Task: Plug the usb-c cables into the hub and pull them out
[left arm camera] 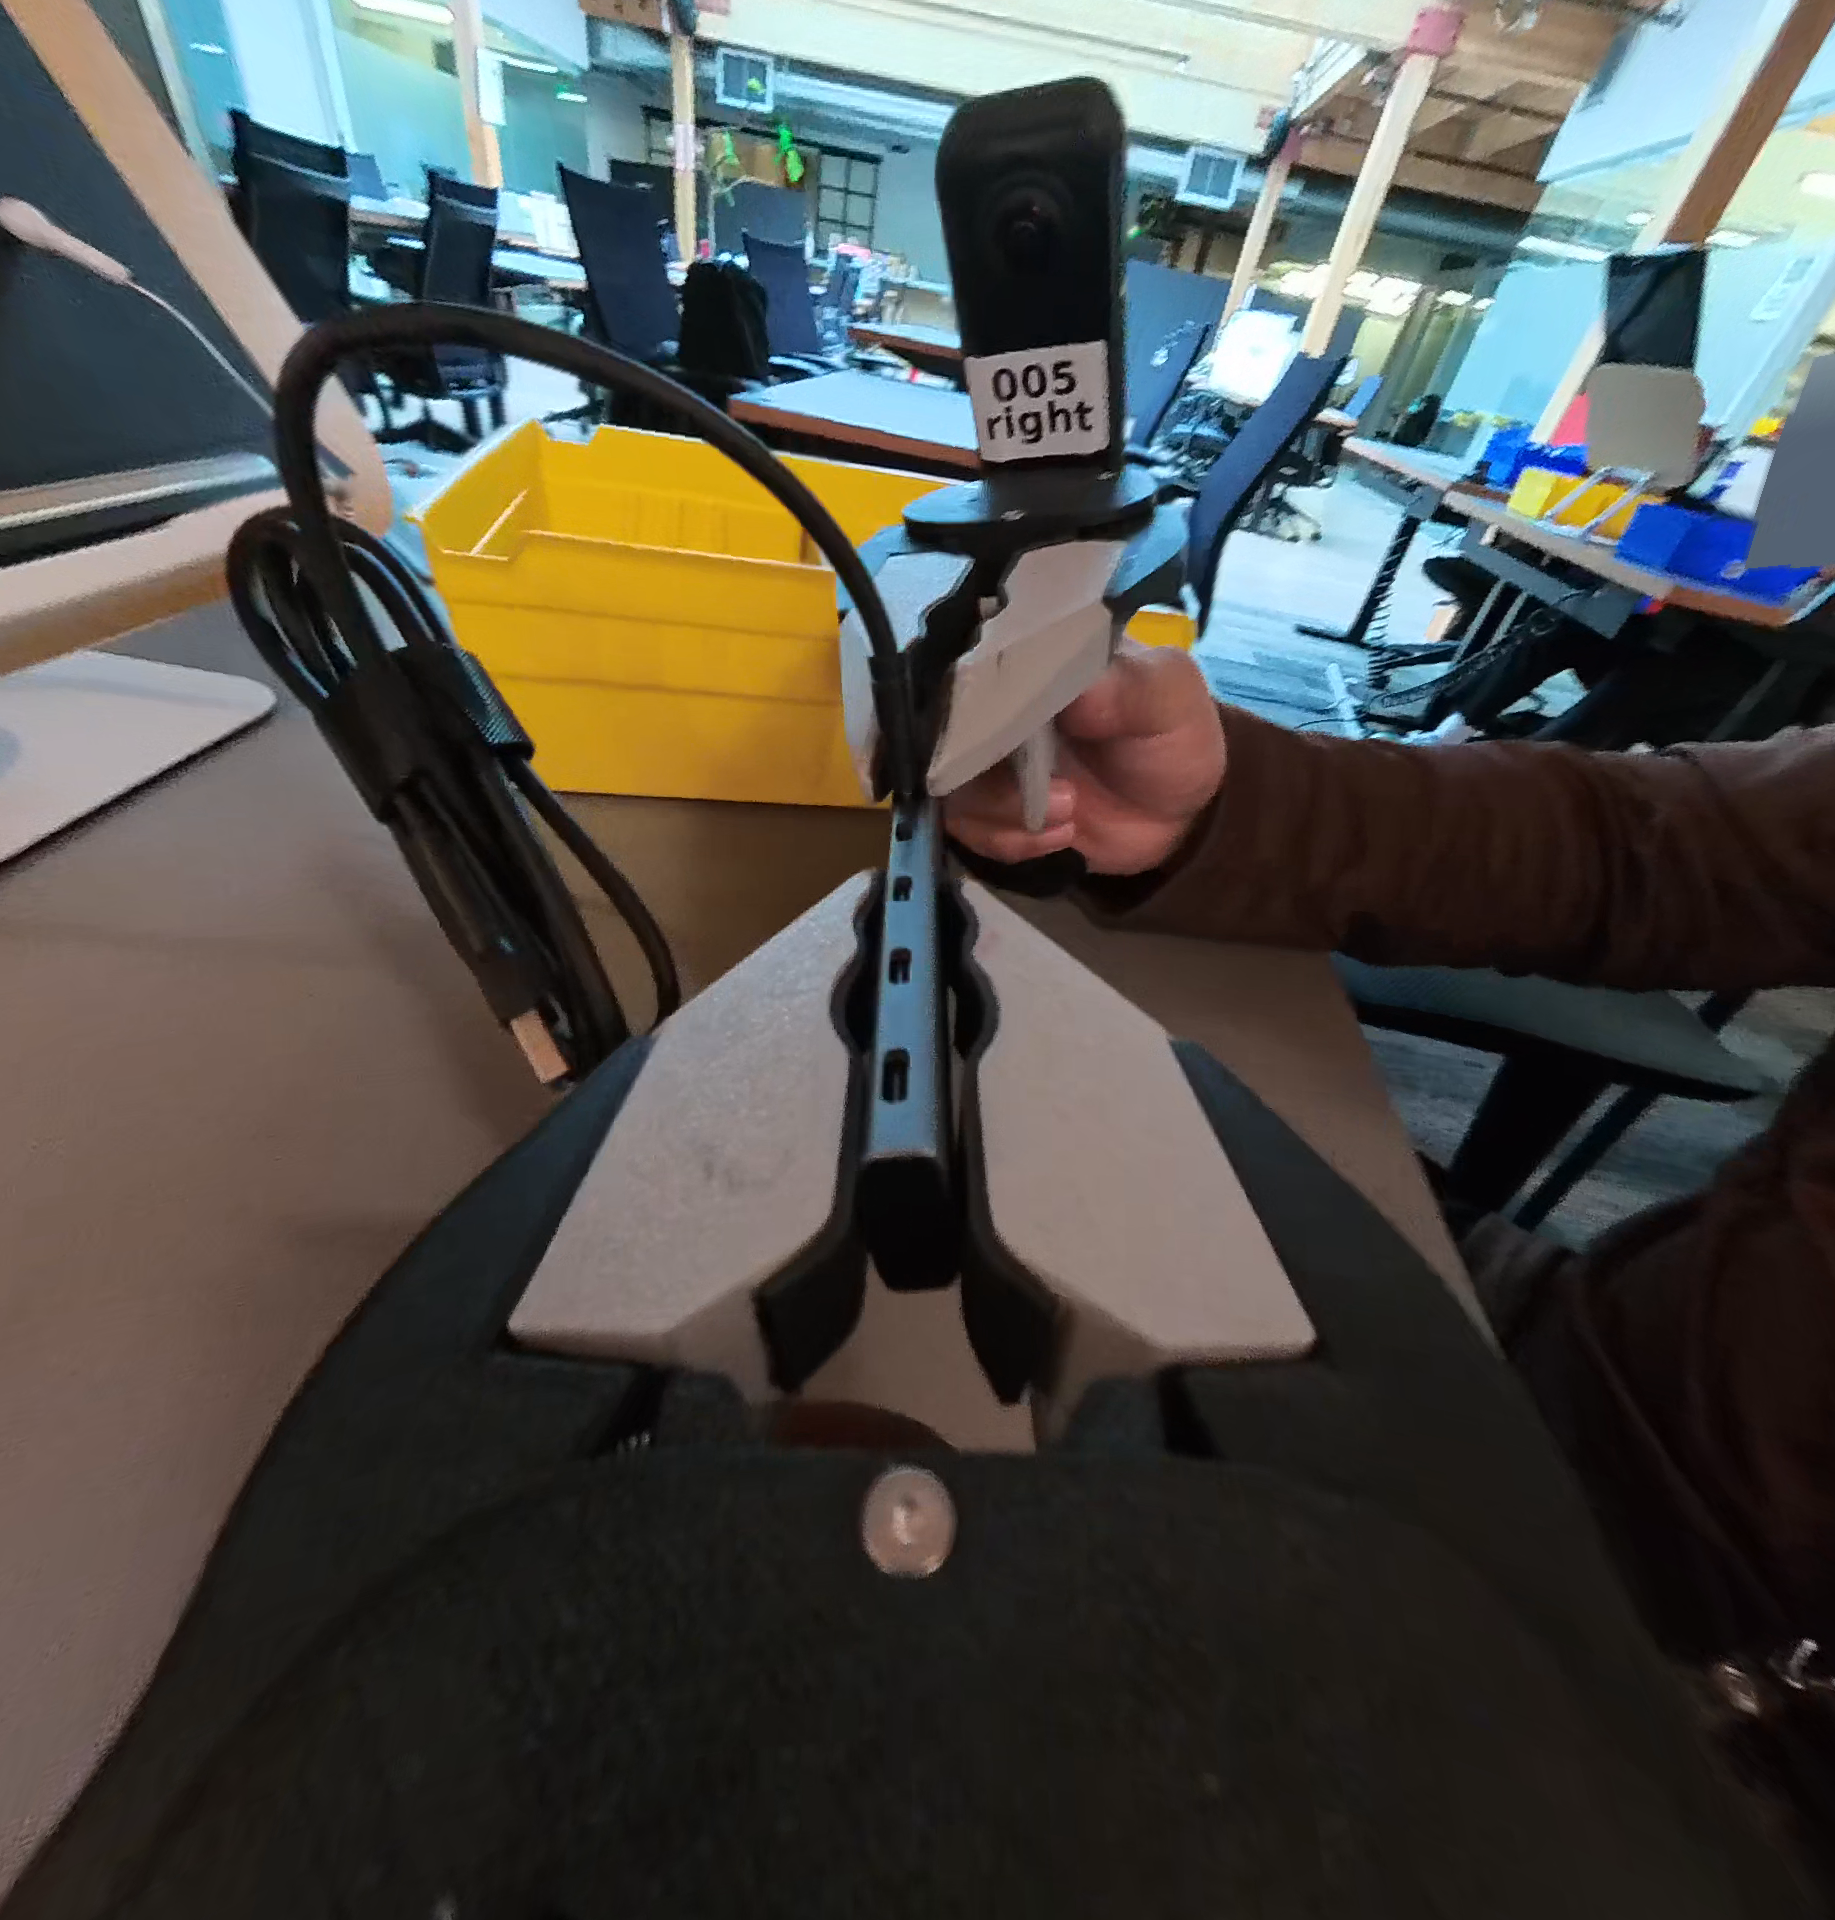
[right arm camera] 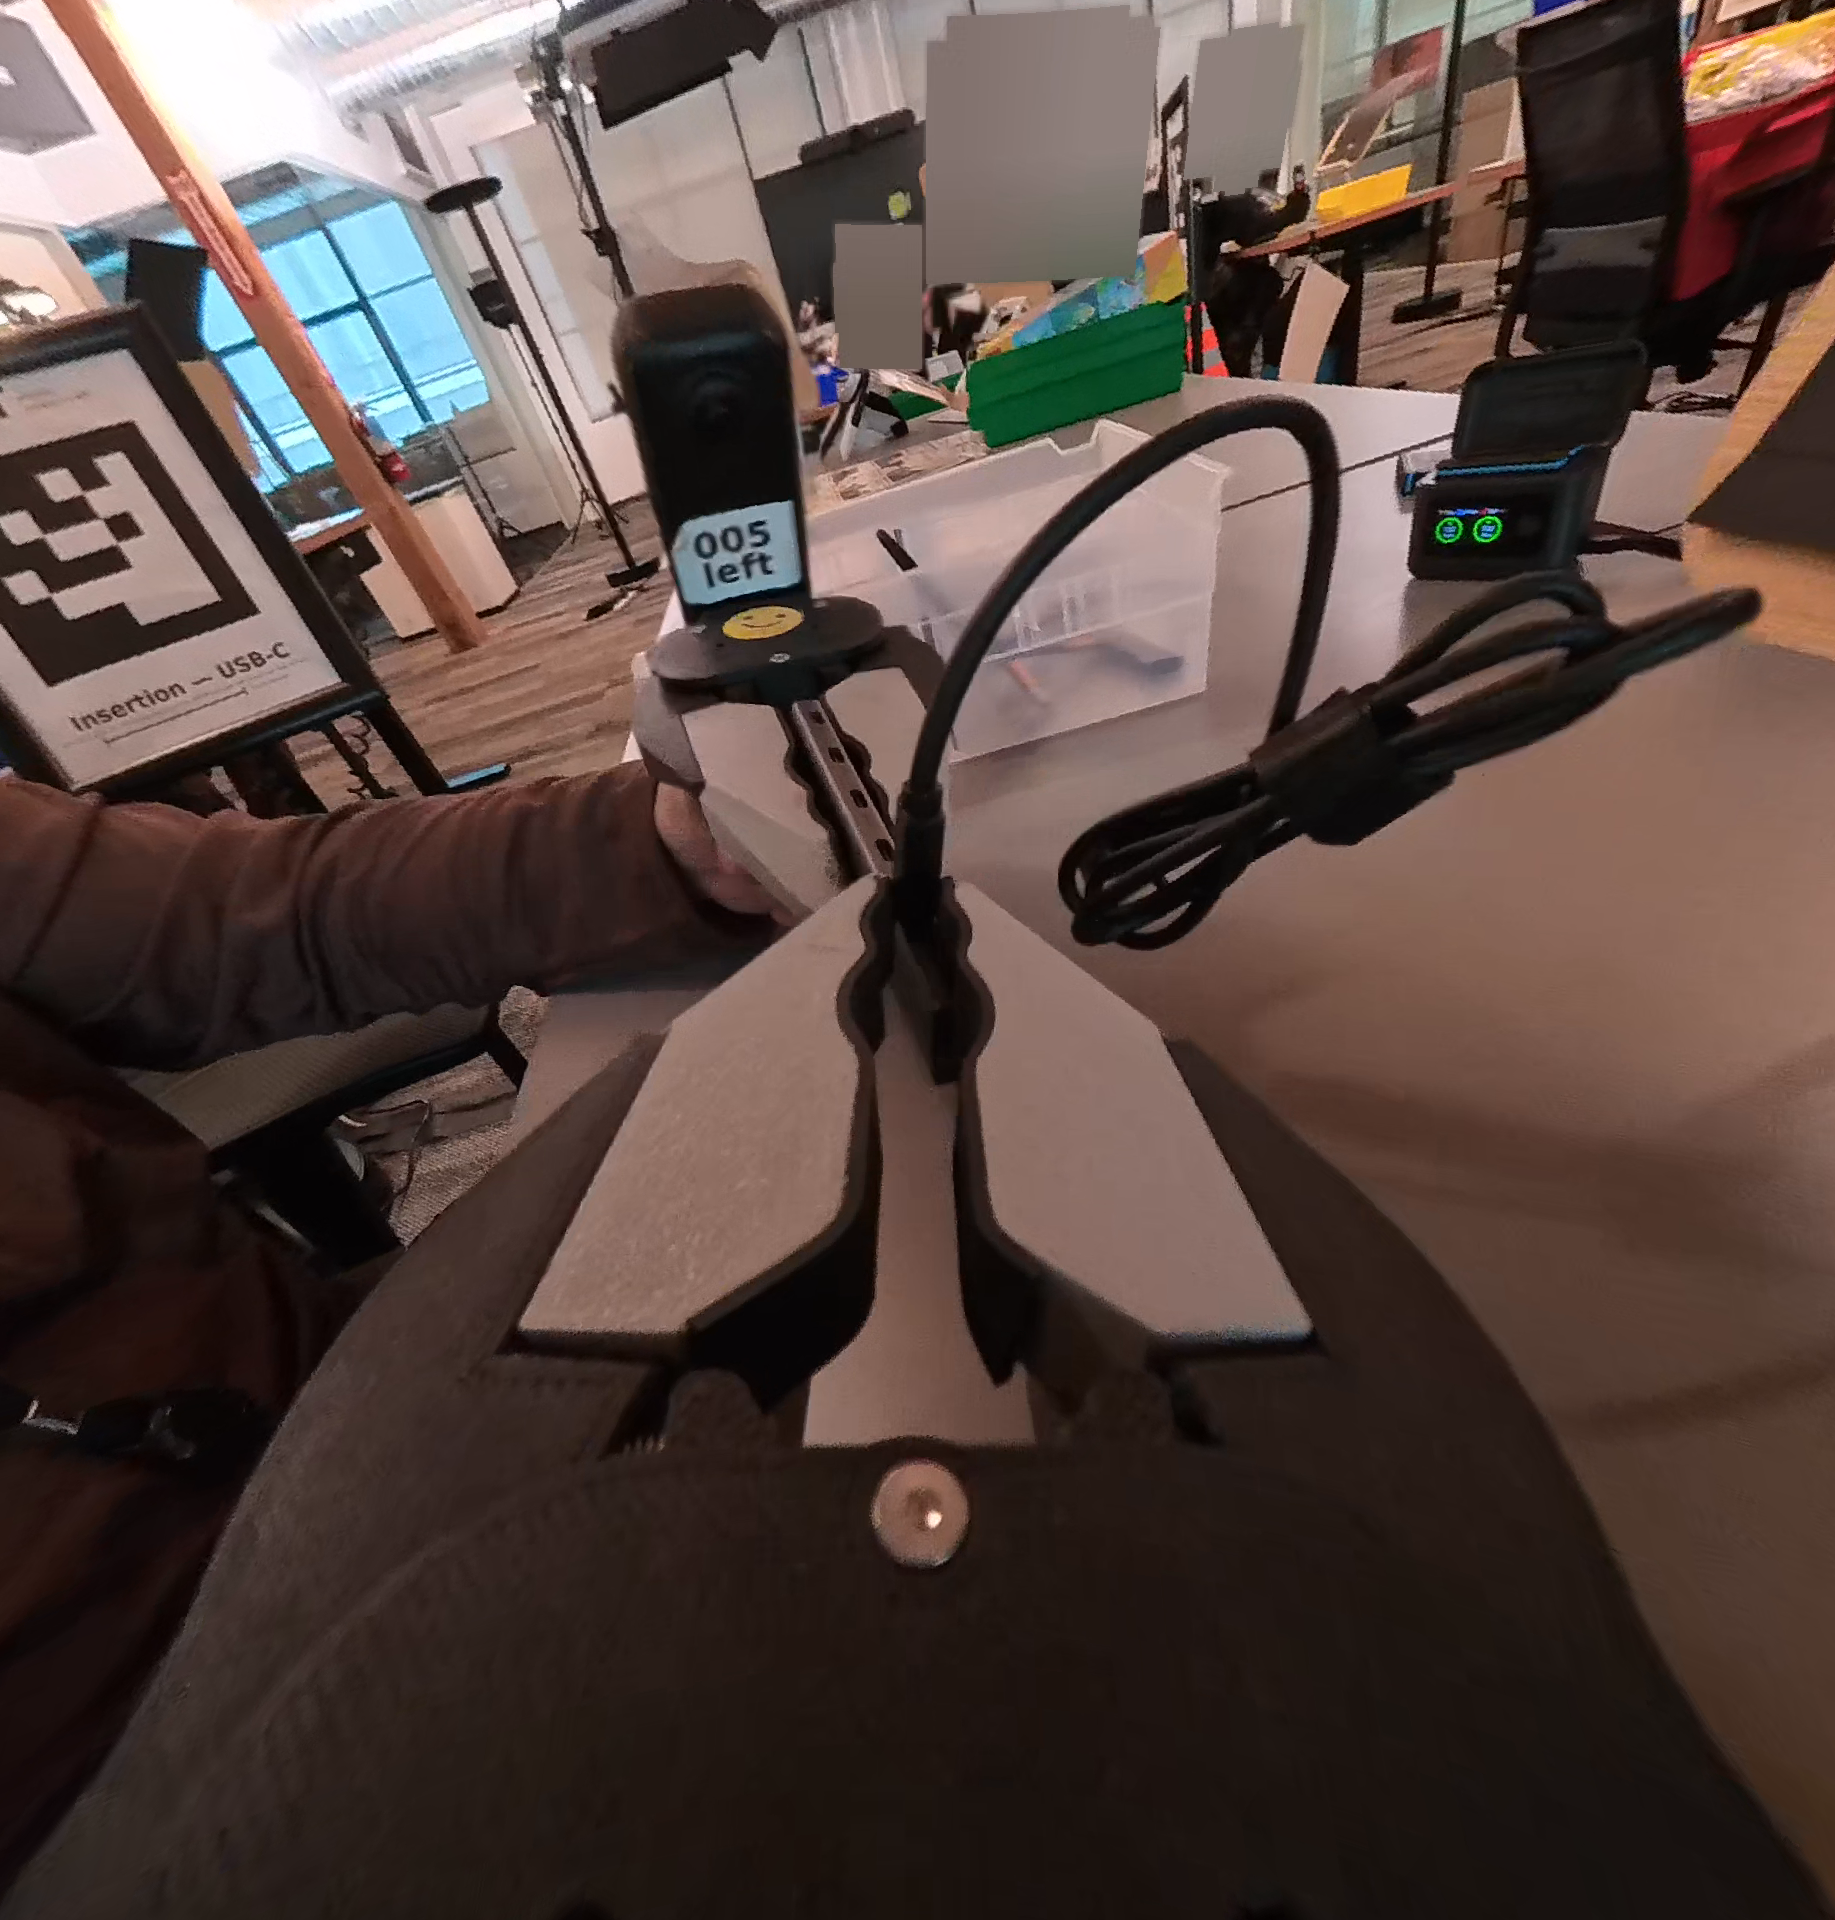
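Note:
My left gripper (left arm camera: 908,894) is shut on a dark slim hub (left arm camera: 905,1039) that has several ports along its upper edge and points forward. Facing it, my right gripper (left arm camera: 908,774) is shut on the black plug of a USB-C cable (left arm camera: 539,343) at the hub's far end. In the right wrist view the plug (right arm camera: 918,935) sits between my right gripper's (right arm camera: 918,894) fingers and meets the hub (right arm camera: 840,769), which the left gripper (right arm camera: 840,821) holds. The fingers hide how deep the plug sits. The cable (right arm camera: 1256,416) arches up to a strapped coil (right arm camera: 1360,748) on the table.
A yellow bin (left arm camera: 632,623) stands behind the coil (left arm camera: 445,748), with a monitor foot (left arm camera: 92,727) at the left on the brown table (left arm camera: 165,1195). A clear plastic bin (right arm camera: 1079,582), a small black device with green lights (right arm camera: 1484,530) and a framed marker sign (right arm camera: 113,561) are farther off.

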The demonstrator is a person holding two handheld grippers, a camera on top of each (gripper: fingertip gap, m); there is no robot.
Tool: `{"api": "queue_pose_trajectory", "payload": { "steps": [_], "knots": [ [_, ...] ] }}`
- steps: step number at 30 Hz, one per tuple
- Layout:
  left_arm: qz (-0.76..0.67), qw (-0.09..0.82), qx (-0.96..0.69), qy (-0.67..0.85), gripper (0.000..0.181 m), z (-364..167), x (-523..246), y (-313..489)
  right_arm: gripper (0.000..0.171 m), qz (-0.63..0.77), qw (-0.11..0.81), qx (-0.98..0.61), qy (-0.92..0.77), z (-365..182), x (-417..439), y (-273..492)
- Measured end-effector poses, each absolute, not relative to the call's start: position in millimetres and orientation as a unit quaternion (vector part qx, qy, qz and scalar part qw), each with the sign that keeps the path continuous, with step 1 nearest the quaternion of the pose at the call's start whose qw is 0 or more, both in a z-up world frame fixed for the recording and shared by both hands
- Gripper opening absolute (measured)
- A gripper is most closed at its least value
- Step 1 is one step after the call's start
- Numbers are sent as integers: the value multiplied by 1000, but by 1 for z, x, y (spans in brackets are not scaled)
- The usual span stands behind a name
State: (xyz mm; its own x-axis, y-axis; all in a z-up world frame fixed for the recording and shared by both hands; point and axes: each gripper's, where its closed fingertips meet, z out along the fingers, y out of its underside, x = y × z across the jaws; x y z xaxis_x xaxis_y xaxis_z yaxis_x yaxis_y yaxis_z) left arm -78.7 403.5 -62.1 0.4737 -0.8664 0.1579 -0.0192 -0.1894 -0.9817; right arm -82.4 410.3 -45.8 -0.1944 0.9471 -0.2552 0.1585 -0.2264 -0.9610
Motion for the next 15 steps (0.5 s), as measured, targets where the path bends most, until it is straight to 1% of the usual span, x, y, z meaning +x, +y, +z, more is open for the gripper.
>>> {"api": "queue_pose_trajectory", "payload": {
  "steps": [6,9,10,11,12,13,15],
  "knots": [
    [-406,555,-662,298,8,-52,-81,409,5,608,339,-537,-476,-35,-87,417],
    [-421,559,-654,287,8,-47,-84,409,4,621,360,-531,-450,-23,-91,421],
    [-406,538,-669,314,8,-59,-78,405,4,635,381,-520,-426,-11,-90,425],
    [-357,522,-692,349,8,-78,-69,405,3,651,393,-507,-405,1,-88,429],
    [-334,512,-695,378,8,-85,-58,401,3,665,393,-496,-397,8,-88,428],
    [-337,519,-685,384,7,-82,-49,398,3,671,389,-488,-400,10,-89,426],
    [-340,533,-677,377,7,-77,-46,402,3,639,413,-488,-427,9,-89,422]
  ]
}}
